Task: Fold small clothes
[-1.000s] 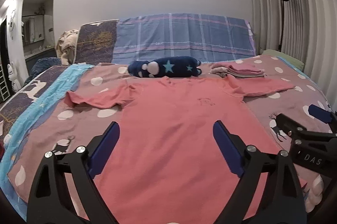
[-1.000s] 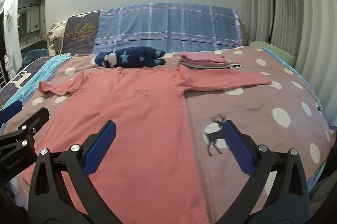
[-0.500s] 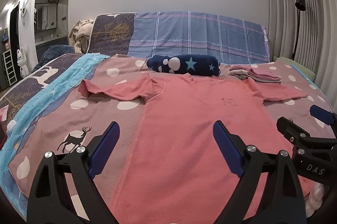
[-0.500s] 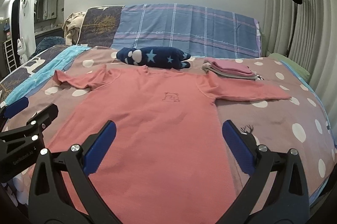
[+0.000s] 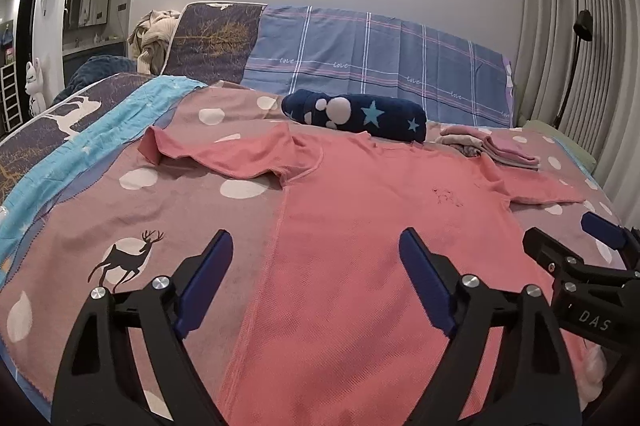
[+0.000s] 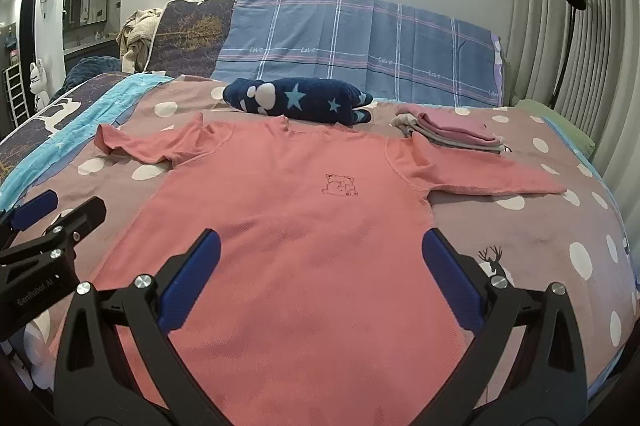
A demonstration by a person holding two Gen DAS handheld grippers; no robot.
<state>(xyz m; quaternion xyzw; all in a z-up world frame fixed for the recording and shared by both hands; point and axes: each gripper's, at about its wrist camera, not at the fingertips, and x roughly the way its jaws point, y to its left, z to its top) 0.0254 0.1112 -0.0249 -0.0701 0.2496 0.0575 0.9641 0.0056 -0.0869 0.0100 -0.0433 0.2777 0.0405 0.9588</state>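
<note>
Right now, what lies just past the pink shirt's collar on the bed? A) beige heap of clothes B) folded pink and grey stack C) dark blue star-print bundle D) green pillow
C: the dark blue star-print bundle lies right behind the collar of the pink shirt, while the folded stack sits off to the right beyond the sleeve.

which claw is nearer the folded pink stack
Right. The right claw hovers over the shirt's middle, closer to the folded pink stack; the left claw hangs over the shirt's far-side edge.
</note>
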